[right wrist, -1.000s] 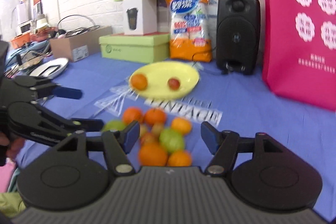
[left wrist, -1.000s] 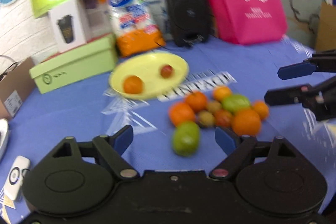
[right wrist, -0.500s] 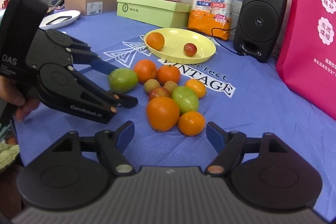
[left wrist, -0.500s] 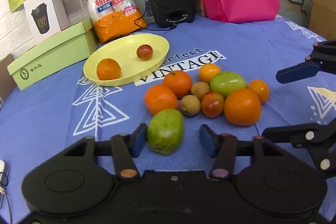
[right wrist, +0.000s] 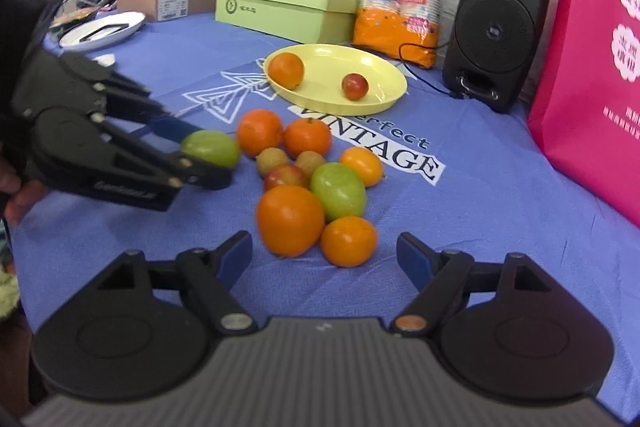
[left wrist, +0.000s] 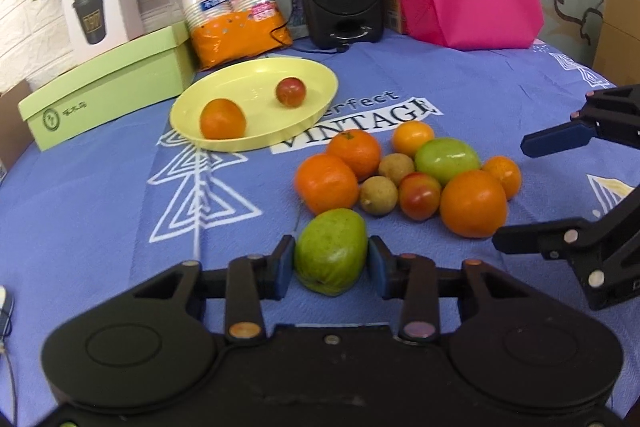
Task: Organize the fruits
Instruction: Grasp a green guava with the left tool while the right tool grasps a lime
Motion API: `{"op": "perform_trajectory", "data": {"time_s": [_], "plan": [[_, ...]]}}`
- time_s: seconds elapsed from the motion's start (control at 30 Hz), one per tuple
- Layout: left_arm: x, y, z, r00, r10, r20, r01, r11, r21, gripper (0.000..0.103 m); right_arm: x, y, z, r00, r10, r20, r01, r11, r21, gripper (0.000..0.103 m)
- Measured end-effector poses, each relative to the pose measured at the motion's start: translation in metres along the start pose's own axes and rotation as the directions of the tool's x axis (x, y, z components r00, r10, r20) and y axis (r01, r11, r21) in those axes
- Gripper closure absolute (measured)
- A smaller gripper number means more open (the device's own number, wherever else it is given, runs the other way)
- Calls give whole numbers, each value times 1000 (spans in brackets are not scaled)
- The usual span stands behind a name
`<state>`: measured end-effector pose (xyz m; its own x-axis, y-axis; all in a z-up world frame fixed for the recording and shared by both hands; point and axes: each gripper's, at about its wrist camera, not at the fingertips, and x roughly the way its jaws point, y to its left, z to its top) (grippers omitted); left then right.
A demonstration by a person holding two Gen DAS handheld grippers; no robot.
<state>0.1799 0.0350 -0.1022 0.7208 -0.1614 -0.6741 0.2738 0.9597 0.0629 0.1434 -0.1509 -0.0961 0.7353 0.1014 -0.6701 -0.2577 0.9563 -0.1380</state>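
Green mango (left wrist: 331, 251): on the table near side of the fruit pile (left wrist: 416, 171), smooth, firm, likely slippery; best held across its middle. Left gripper (left wrist: 331, 267) jaws closing on its flanks. Right gripper (right wrist: 325, 259) jaws opening, nothing between. Yellow plate (left wrist: 320, 95) beyond pile; oranges crowd close.

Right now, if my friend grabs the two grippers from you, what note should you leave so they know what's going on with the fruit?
Left gripper: jaws closing on the green mango, which lies on the cloth.
Right gripper: jaws opening, nothing between them, just short of the fruit pile.
Done: one orange and one small red fruit are in the yellow plate.
Left: lift the mango, then sort the pile.
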Motion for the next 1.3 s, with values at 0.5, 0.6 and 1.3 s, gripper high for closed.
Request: {"op": "perform_trajectory", "data": {"time_s": [0.5, 0.6, 1.3], "plan": [[-5, 14, -7, 1000, 19, -4, -19, 999, -34, 65, -4, 22, -1, 1000, -24, 14, 24, 999, -20, 39], [-7, 13, -8, 1000, 17, -4, -17, 999, -34, 65, -11, 35, 4, 996, -64, 63, 67, 997, -39, 34], [-8, 17, -10, 1000, 11, -7, -12, 999, -49, 65, 29, 57, 11, 1000, -7, -1, 7, 991, -133, 61]]}}
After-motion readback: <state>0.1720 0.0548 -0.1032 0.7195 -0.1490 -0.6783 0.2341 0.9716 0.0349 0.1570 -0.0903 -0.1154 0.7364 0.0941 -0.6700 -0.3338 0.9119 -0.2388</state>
